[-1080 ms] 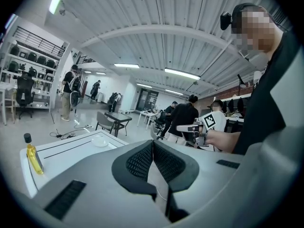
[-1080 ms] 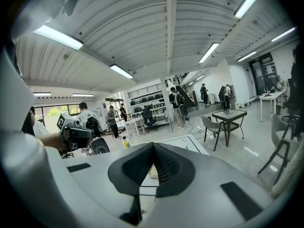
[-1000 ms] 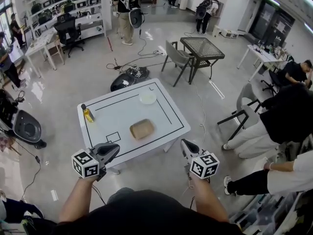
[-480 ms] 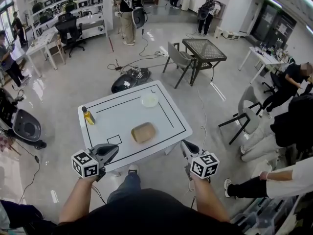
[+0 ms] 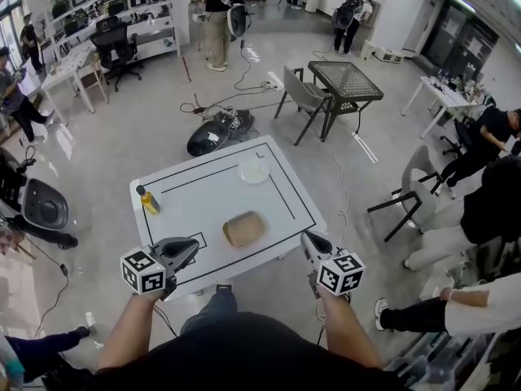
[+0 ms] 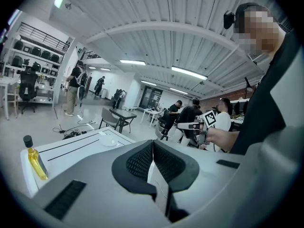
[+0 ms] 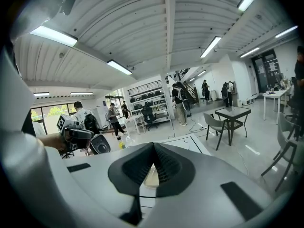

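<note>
A person stands at the near edge of a white table (image 5: 203, 206) with a gripper in each hand. The left gripper (image 5: 190, 248) has its fingers (image 6: 137, 163) pressed together, with nothing between them. The right gripper (image 5: 306, 239) has its fingers (image 7: 168, 167) pressed together too, and it holds nothing. A brown dish (image 5: 244, 228) lies on the table, ahead of both pairs of fingers and between them. It touches neither. From the right gripper it shows just past the finger tips. A yellow bottle (image 5: 150, 201) stands farther out, past the left fingers. A white bowl (image 5: 254, 171) sits beyond the dish, well away from both grippers.
</note>
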Demonstrator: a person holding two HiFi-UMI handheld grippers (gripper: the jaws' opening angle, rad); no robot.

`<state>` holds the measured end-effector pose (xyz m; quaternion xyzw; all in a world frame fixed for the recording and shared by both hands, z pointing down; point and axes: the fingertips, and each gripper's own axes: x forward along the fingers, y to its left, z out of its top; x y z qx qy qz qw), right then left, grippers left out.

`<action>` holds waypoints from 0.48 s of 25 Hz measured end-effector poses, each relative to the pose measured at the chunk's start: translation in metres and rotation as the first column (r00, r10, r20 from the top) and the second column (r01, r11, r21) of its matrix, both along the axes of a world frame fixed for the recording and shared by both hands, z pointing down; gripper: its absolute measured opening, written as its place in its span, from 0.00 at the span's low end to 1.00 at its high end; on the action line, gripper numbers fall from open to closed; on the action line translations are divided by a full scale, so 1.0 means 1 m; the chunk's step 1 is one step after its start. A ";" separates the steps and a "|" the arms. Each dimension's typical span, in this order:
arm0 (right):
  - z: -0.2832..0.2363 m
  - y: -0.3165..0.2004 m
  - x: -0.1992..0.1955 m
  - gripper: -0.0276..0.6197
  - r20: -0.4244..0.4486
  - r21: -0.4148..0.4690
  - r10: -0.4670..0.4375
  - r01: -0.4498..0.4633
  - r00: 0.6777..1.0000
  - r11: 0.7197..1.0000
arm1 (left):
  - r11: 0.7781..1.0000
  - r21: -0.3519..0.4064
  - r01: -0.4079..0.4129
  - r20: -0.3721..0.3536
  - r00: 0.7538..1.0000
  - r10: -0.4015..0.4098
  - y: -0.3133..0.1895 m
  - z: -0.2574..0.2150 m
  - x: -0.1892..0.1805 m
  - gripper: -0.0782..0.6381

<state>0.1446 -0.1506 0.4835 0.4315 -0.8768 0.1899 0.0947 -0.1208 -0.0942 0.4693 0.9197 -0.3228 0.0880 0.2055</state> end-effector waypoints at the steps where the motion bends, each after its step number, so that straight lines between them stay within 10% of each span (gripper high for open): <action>1: 0.003 -0.005 -0.002 0.06 -0.002 -0.002 0.001 -0.001 1.000 1.000 | 1.000 -0.002 -0.004 -0.002 1.000 0.004 -0.005 0.002 -0.002 0.14; 12: 0.024 -0.059 -0.020 0.06 0.006 -0.036 0.010 -0.010 1.000 0.999 | 1.000 -0.018 -0.017 -0.007 1.000 0.017 -0.063 0.012 -0.015 0.14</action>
